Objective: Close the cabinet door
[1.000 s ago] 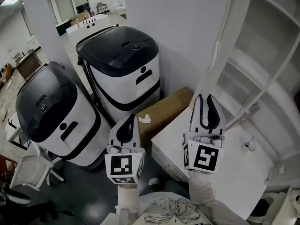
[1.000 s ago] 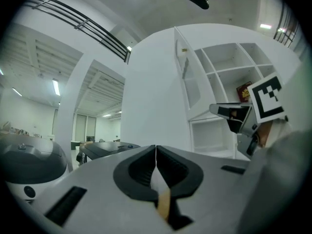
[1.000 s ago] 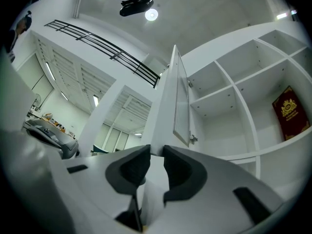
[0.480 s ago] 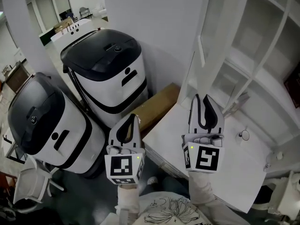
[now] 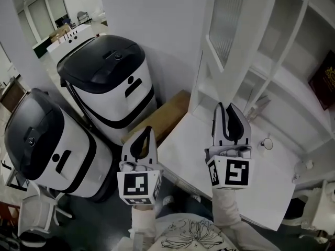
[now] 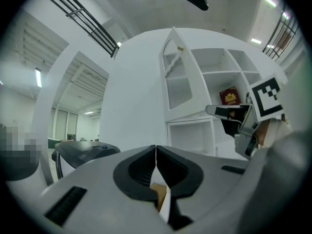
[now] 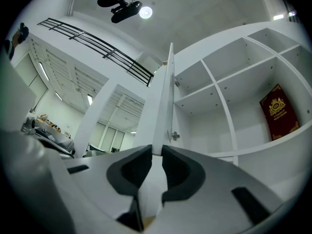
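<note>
Cabinet door one, ajar, two black-lidded machines, left hand-held gripper closed, right hand-held gripper closing, empty.

The left gripper has its jaws pressed together with nothing between them. Beyond stands the cabinet, its door swung open, a red book on one shelf. A bin sits left.

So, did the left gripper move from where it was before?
Yes. In the head view the left gripper has shifted right: before, its tip sat at the left end of the cardboard box; now it lies over the box's middle, nearer the white cabinet.
</note>
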`<state>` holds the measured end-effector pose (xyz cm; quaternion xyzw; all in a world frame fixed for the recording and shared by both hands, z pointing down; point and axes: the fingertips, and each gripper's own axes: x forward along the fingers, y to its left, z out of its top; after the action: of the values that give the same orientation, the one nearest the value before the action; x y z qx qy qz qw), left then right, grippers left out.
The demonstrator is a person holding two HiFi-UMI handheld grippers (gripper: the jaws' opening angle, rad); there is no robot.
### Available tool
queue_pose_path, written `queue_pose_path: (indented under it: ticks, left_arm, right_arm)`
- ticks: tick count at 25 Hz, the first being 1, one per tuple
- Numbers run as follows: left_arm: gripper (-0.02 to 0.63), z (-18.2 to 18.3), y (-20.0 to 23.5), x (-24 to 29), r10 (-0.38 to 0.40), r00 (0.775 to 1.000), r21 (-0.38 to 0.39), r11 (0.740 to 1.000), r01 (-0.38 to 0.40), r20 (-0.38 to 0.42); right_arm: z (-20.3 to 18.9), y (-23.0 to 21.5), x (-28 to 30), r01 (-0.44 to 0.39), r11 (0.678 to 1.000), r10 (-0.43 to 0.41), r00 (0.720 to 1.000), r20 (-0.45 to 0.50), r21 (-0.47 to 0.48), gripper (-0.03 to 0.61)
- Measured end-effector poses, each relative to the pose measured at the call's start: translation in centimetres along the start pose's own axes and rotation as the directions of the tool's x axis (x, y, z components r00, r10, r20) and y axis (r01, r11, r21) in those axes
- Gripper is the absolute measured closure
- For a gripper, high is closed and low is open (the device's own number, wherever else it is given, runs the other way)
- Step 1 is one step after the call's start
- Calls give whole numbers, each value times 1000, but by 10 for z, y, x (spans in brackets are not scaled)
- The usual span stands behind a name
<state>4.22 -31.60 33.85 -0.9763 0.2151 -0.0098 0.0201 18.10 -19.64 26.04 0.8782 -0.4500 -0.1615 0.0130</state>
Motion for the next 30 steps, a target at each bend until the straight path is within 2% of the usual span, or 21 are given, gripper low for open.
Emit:
queue_pose_path:
  ticks: [11,30]
  left_arm:
    - [609,10,-39,19,-22,1000,7,1000,22,2]
    - [609,23,-109,68,-73,997,0,997,73,24]
  right_arm:
    - [-8,-40,-4,-8,999,9,1000,-18,44,517]
    - [-20,-96,-2,-103,994,104,994,-30,26,512]
